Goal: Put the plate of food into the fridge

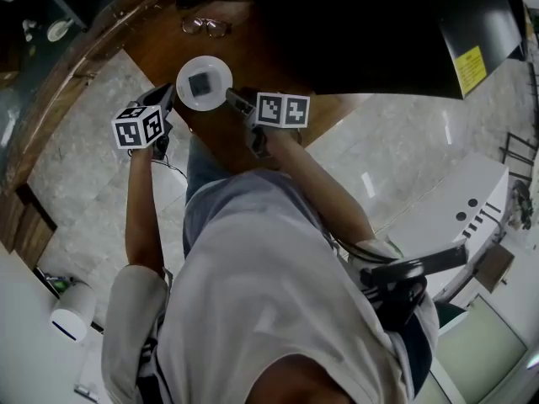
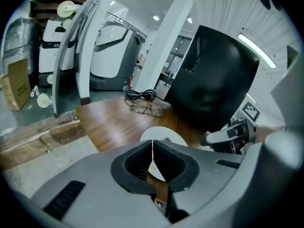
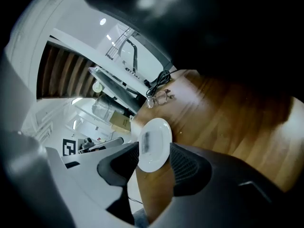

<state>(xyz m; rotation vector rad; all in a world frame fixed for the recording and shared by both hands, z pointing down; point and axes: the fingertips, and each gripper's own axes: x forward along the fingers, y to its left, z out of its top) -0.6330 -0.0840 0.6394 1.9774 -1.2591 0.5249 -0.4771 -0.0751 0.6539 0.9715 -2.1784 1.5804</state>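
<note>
On the wooden tabletop (image 1: pixel 156 40), close to its near edge, the plate (image 1: pixel 217 67) lies flat with a small dark square of food (image 1: pixel 202 84) at its centre. A pair of glasses (image 1: pixel 206 27) lies further back, well apart from it. A large black box (image 1: pixel 362 32) stands just beyond; I cannot confirm that it is the fridge.

Handling, as I judge it: the plate looks like white glazed ceramic, so it is stiff, smooth, fairly slippery under the pads and breakable if dropped. It should be light enough for the two grippers. The food sits loose and could slide if the plate tips, so the plate must stay level. The only sound hold is the raised rim, pinched on opposite sides.

The left gripper (image 1: pixel 167 95) stands at the plate's left rim. Its own view shows the jaws brought together, nothing between them, and the plate just ahead. I cannot tell whether the tip touches the rim.

The right gripper (image 1: pixel 232 99) stands at the right rim with its jaws spread wide. In the right gripper view the plate (image 3: pixel 159 127) shows in the gap, ahead of the pads, not pinched.
</note>
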